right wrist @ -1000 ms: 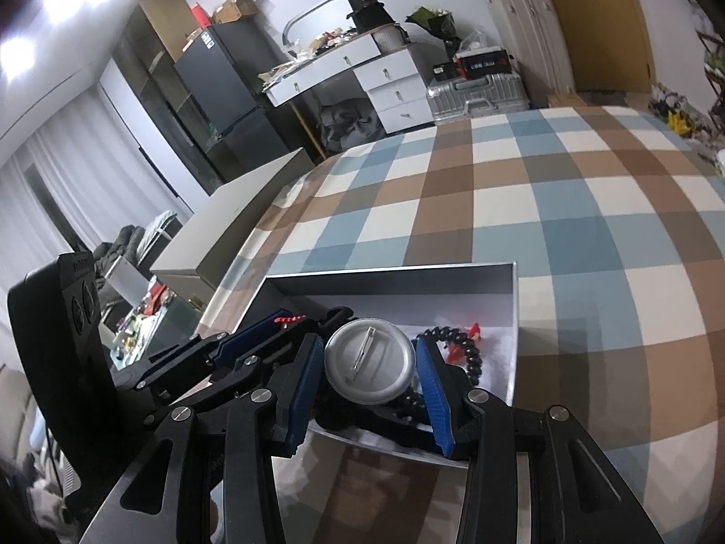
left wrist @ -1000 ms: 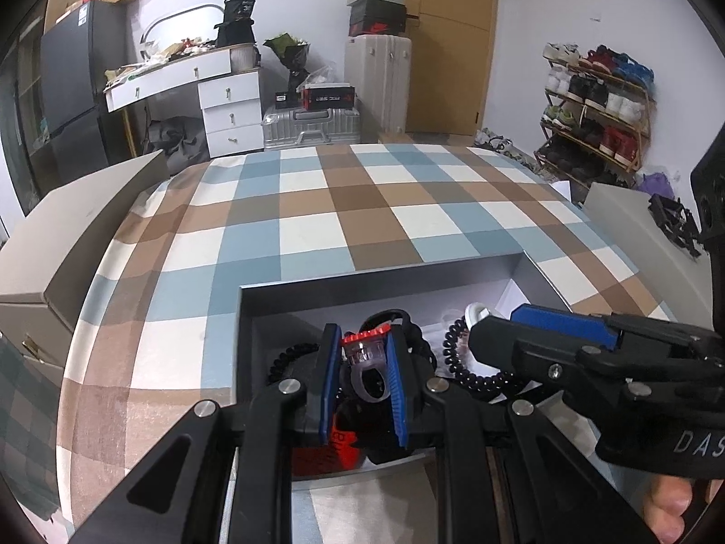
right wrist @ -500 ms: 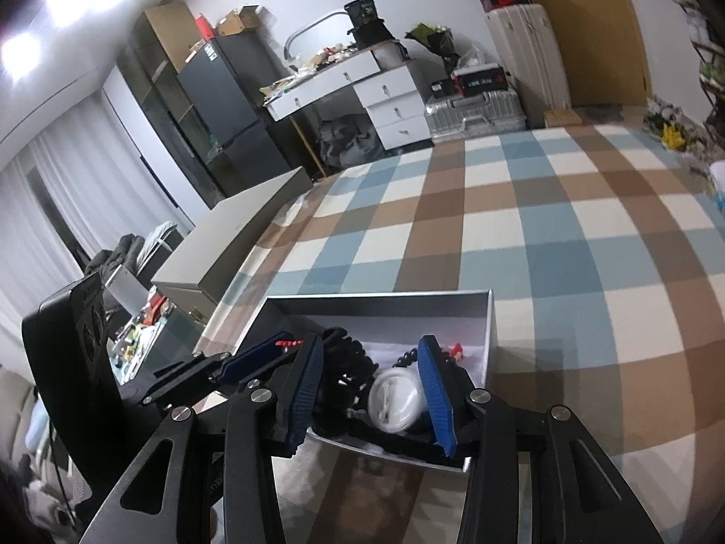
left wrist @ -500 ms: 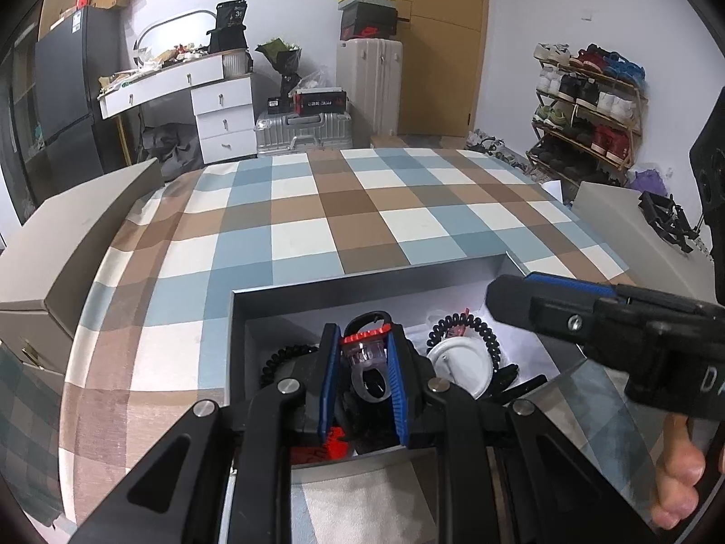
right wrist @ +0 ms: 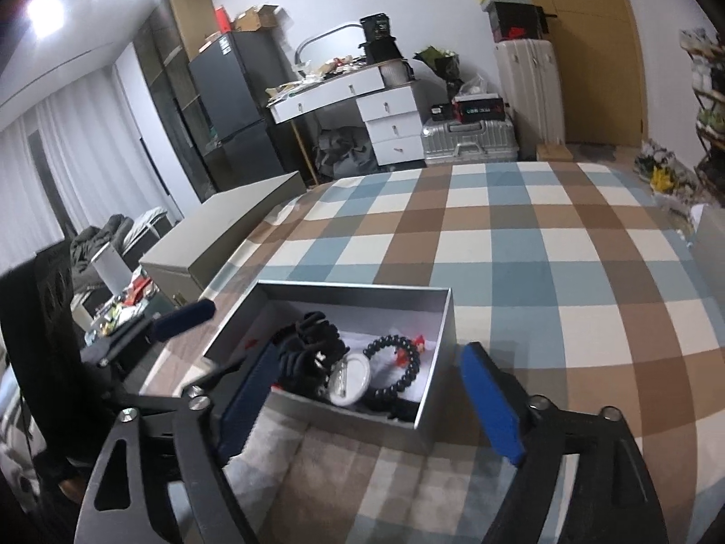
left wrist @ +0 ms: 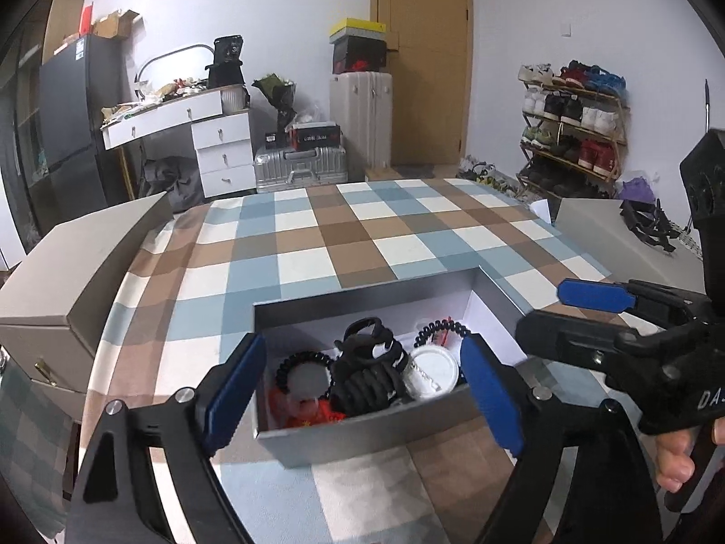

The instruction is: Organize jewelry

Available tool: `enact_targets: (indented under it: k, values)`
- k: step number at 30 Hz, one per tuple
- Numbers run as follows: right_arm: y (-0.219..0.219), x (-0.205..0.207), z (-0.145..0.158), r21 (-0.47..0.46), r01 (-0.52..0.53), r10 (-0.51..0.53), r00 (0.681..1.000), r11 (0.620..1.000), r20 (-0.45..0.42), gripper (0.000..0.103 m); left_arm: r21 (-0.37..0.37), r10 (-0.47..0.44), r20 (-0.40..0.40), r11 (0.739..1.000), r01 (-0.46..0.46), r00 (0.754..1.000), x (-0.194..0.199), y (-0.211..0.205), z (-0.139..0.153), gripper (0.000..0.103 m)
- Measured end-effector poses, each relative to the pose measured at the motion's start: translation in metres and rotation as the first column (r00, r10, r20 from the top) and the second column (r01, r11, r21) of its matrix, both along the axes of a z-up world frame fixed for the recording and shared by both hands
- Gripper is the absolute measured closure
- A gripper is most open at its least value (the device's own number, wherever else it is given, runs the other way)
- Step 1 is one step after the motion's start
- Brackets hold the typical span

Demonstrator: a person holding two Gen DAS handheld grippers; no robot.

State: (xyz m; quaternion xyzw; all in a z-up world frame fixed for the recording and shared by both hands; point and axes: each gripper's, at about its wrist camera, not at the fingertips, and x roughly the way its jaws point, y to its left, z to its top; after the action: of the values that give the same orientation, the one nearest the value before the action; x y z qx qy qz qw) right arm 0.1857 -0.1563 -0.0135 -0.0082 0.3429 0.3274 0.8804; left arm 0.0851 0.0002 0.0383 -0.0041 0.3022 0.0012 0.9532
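Left wrist view: the left claw [left wrist: 362, 390] is spreading wide, pinching nothing, above the grey box [left wrist: 362, 437]. The right claw [right wrist: 369, 401] is opening too, empty. Beneath them the box gathers the jewelry: a black beaded bracelet [right wrist: 394, 365], a white round case [left wrist: 430, 371] and a black coiled piece [left wrist: 364, 374], likely just dropped in. The box sits on a checked bed [left wrist: 317, 245].

Left two-finger gripper with blue pads [left wrist: 362, 385]: a second ago clamped on a small clear ring-shaped piece with a red top; jaws now opening, nothing between the pads, which straddle the open grey cardboard box [left wrist: 362, 439]. Right blue-padded gripper [right wrist: 367, 390]: earlier gripped the round white lidded case [right wrist: 351, 381]; jaws now opening too, and the case lies inside the box near its near wall. Both grippers have drawn back and up from the box.
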Motion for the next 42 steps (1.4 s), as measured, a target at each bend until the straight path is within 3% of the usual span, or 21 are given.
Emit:
enact_targets:
  k: [3, 14, 19, 24, 31, 42]
  values:
    - [-0.003, -0.009, -0.001, 0.003, -0.023, 0.023, 0.999, 1.000, 0.024, 0.000, -0.009, -0.003, 0.030, 1.000, 0.004, 1.000, -0.015, 0.005, -0.003, 0.001]
    - [-0.002, -0.047, -0.006, -0.066, -0.048, 0.060, 0.978, 0.997, 0.202, 0.000, 0.034, 0.035, 0.118, 0.999, -0.040, 0.992, -0.054, 0.010, -0.006, 0.001]
    - [-0.004, -0.061, -0.013, -0.055, -0.066, 0.077, 0.966, 0.996, 0.246, 0.000, 0.008, 0.031, 0.145, 0.999, -0.032, 0.989, -0.062, 0.009, -0.009, 0.001]
    - [-0.012, -0.068, -0.020, 0.009, -0.084, 0.080, 0.968, 0.996, 0.239, 0.000, 0.000, 0.042, 0.145, 0.999, -0.042, 0.989, -0.059, 0.012, -0.021, 0.001]
    - [-0.010, -0.068, -0.030, 0.022, -0.119, 0.112, 0.970, 0.993, 0.215, 0.000, -0.045, 0.036, 0.136, 0.999, -0.031, 0.990, -0.061, 0.017, -0.027, 0.001]
    - [-0.014, -0.072, -0.031, 0.039, -0.119, 0.108, 0.969, 0.992, 0.223, 0.000, -0.005, 0.045, 0.105, 0.999, -0.045, 0.993, -0.064, 0.012, -0.032, 0.001]
